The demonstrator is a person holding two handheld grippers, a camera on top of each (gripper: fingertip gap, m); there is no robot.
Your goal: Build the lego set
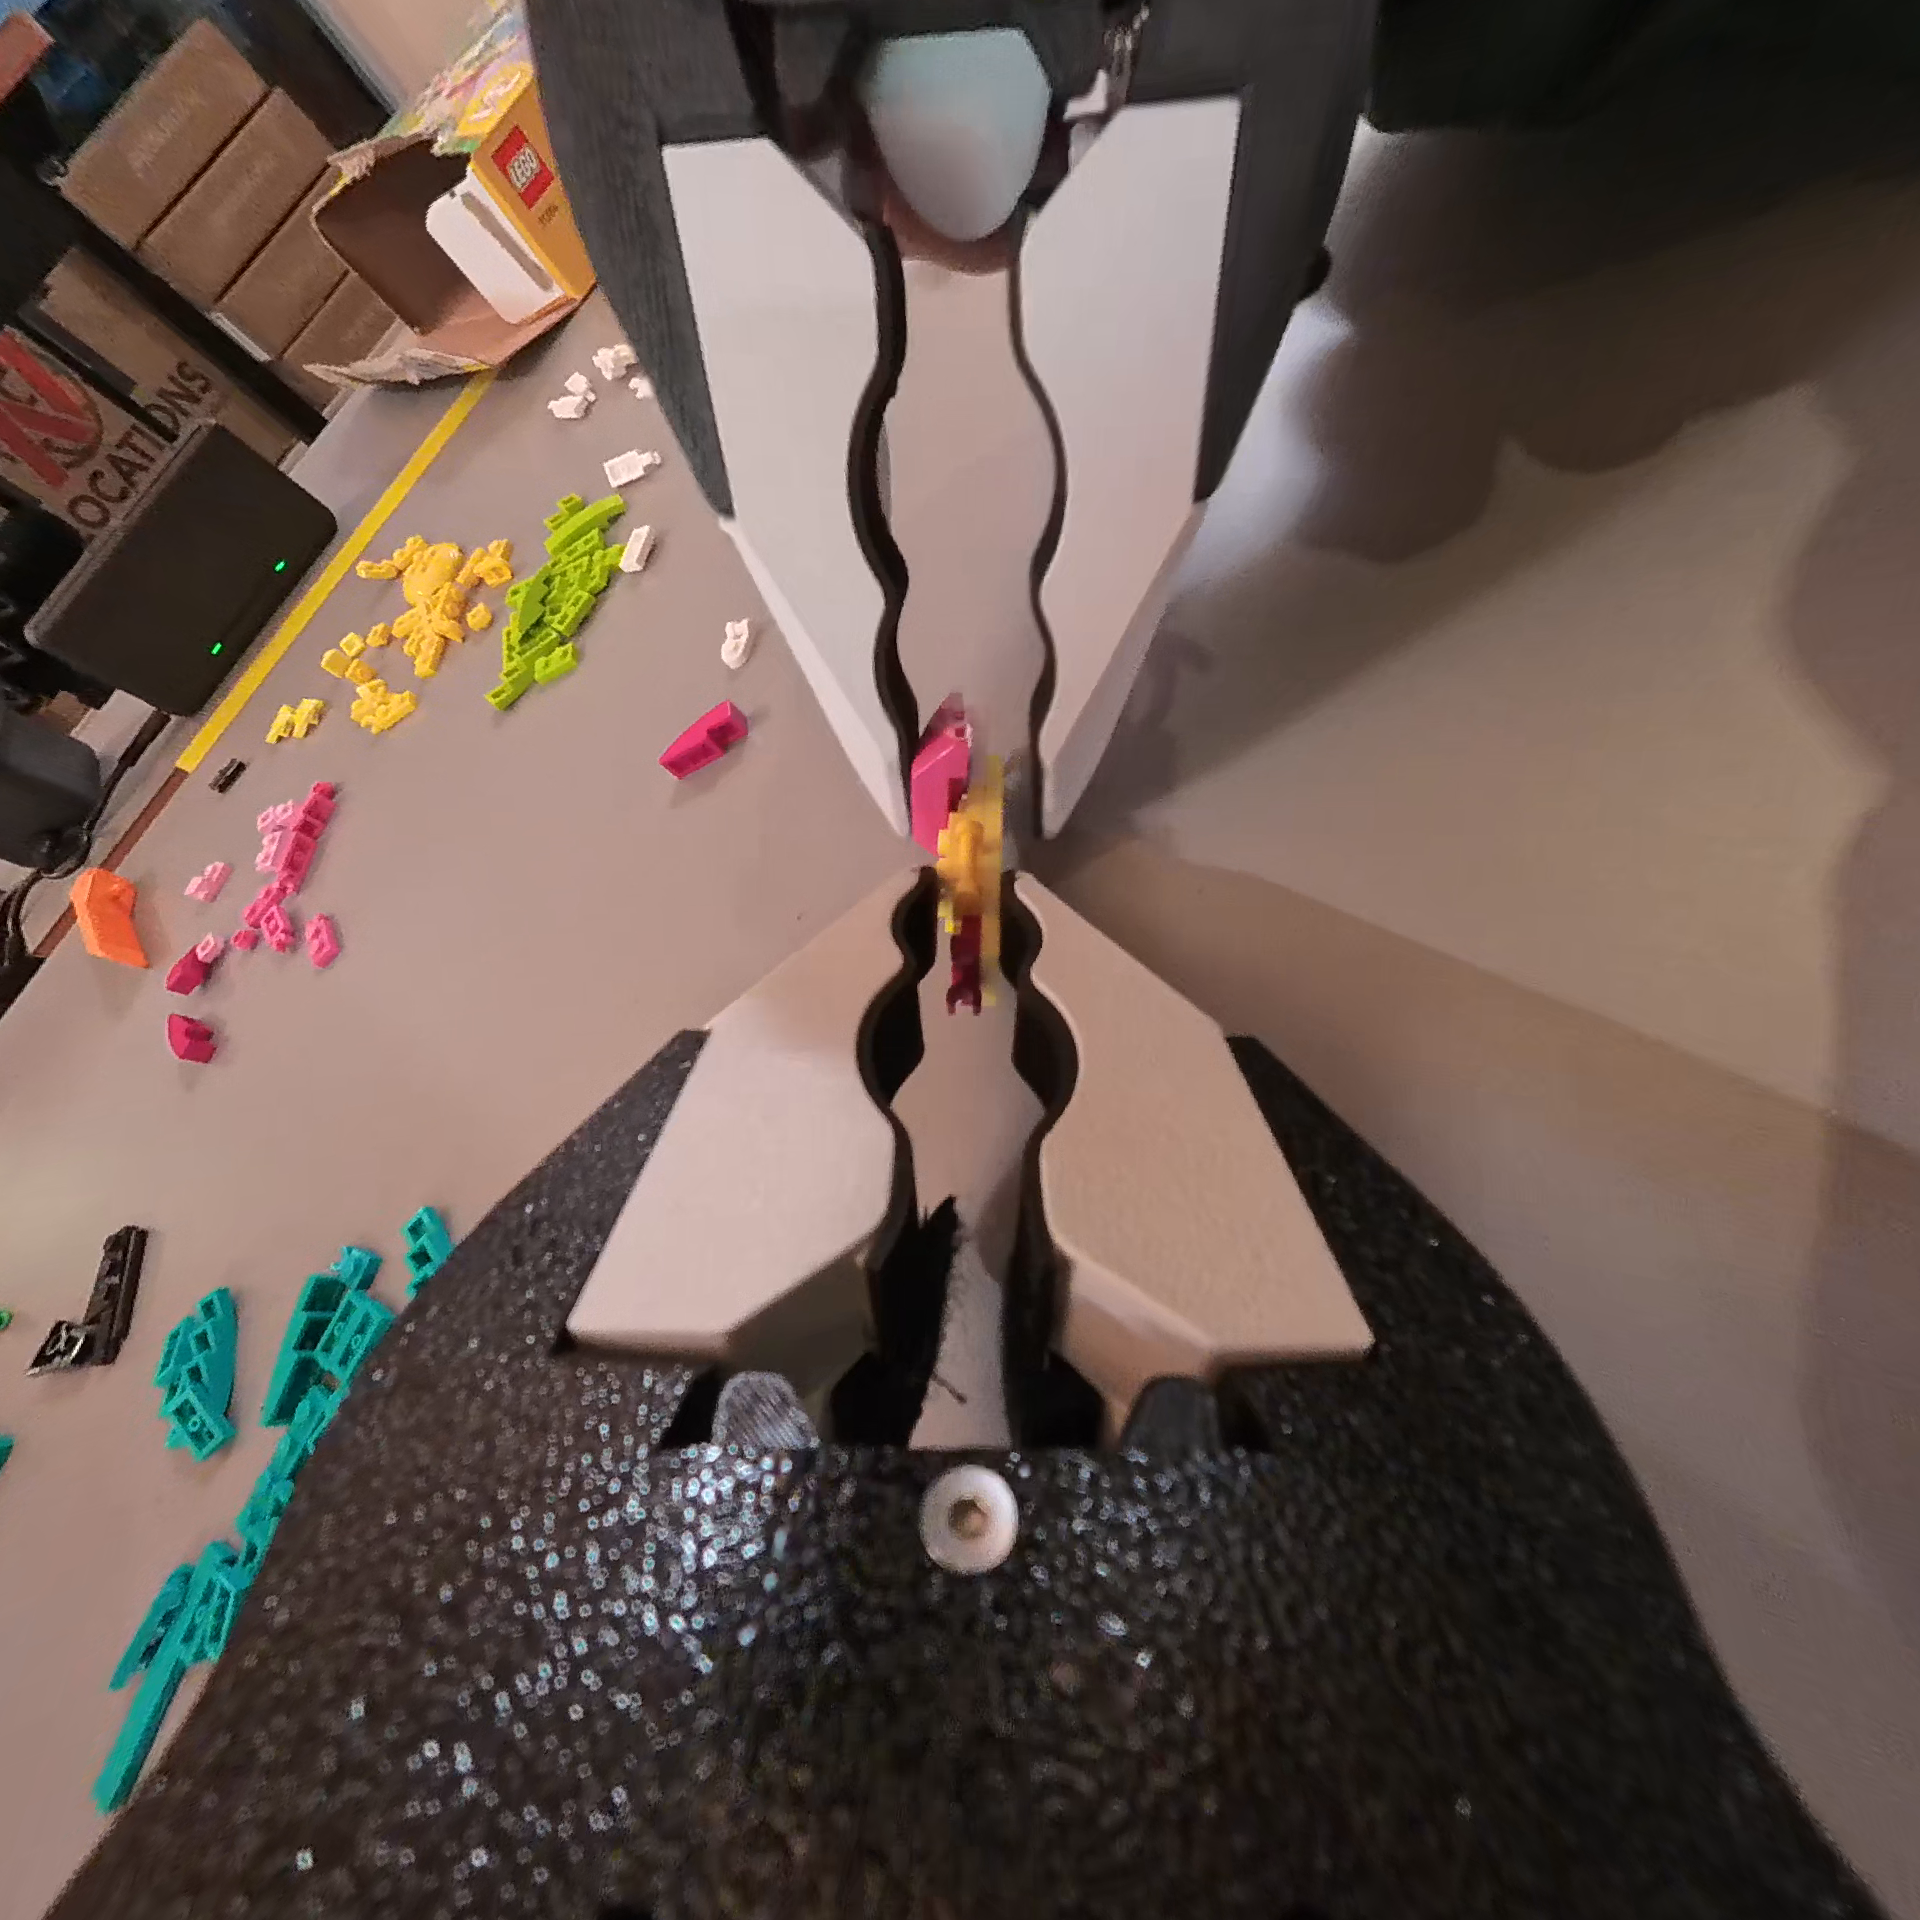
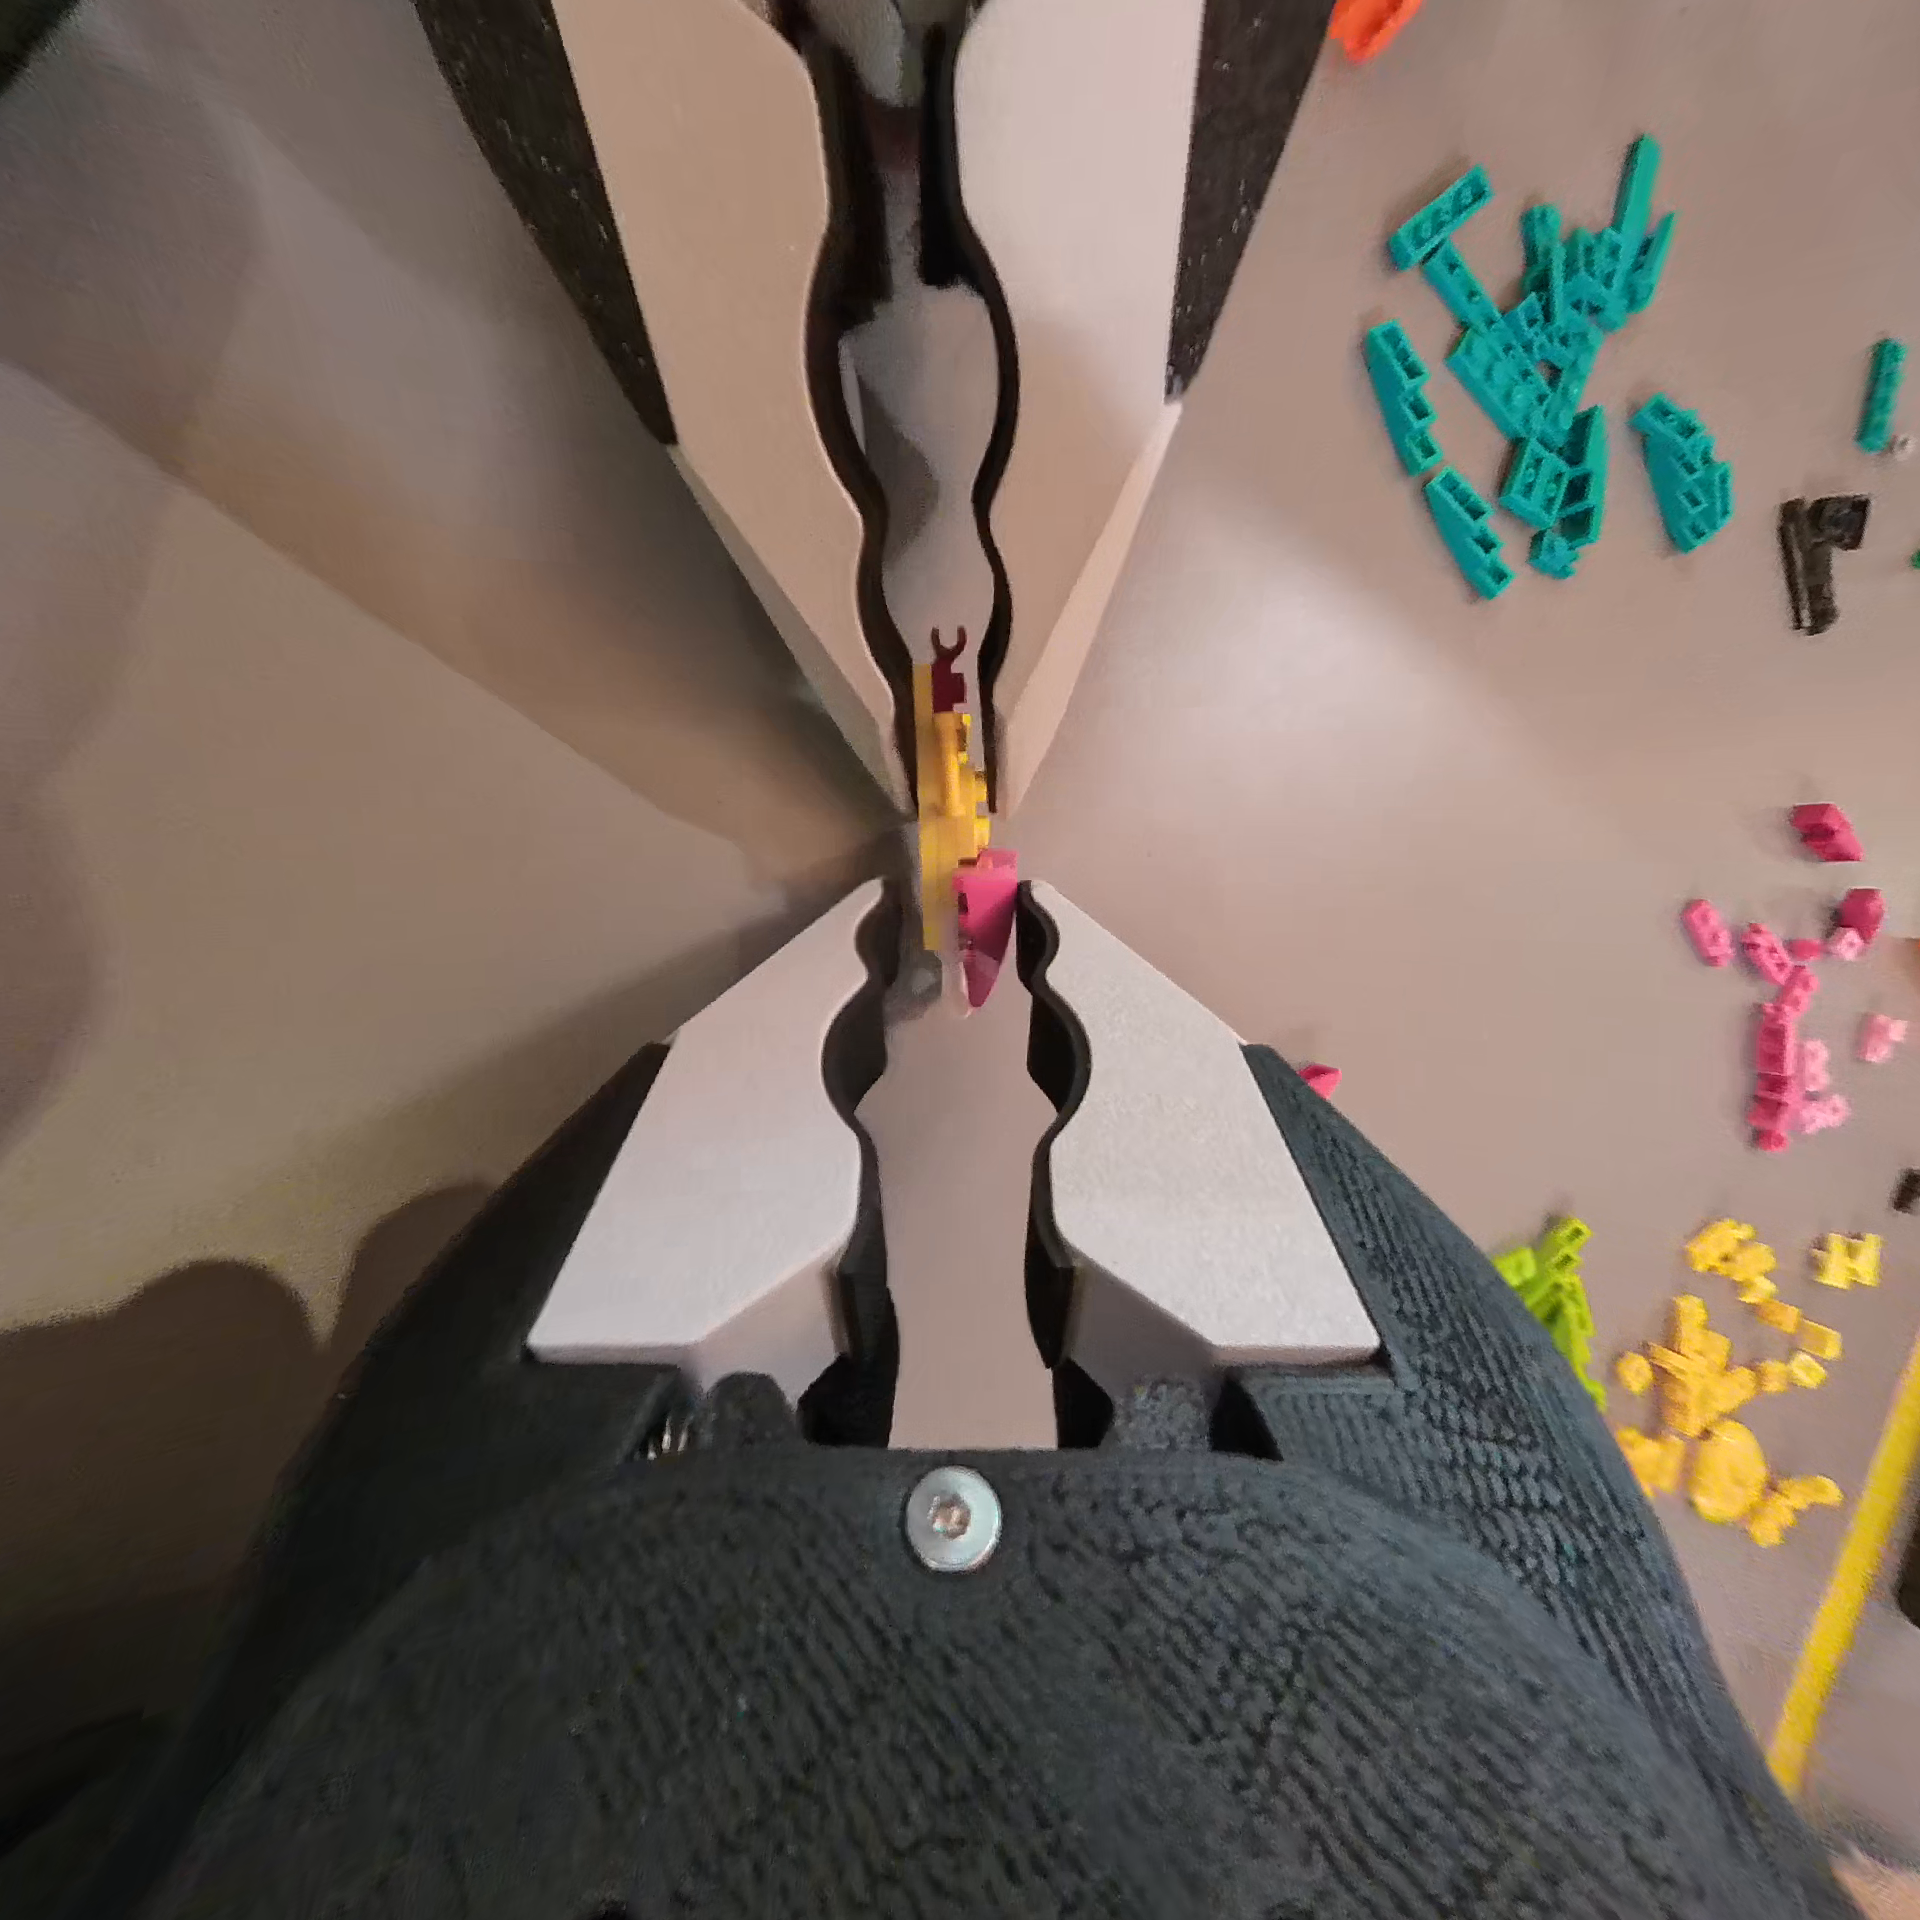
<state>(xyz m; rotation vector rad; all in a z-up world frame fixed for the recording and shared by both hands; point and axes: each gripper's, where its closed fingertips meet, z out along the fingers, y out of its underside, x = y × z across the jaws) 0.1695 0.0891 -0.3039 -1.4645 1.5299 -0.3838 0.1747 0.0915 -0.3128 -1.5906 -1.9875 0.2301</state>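
My two grippers meet tip to tip above the grey table point(image 1: 582, 935). My left gripper point(image 1: 968, 883) is shut on a small assembly: a yellow piece point(image 1: 971, 847) with a dark red clip piece point(image 1: 966, 971) between its fingers. My right gripper point(image 2: 951, 896) is shut on a magenta sloped brick point(image 2: 985, 920) that it holds against the yellow piece point(image 2: 943, 800). The right gripper point(image 1: 971, 821) comes in from the top of the left wrist view with the magenta brick point(image 1: 938, 769). The left gripper point(image 2: 940, 800) fills the top of the right wrist view, with the clip piece point(image 2: 945, 675) inside it.
Loose bricks lie sorted by colour on the table: teal point(image 1: 312, 1340), pink point(image 1: 286, 873), yellow point(image 1: 431, 603), lime point(image 1: 556, 603), white point(image 1: 629, 468), black point(image 1: 104, 1299). A lone magenta brick point(image 1: 707, 740), an orange piece point(image 1: 109, 916), an open Lego box point(image 1: 488, 218), a yellow tape line point(image 1: 343, 561) and a black device point(image 1: 187, 571) lie left. Both grippers' tips are close together, under 4 cm apart.
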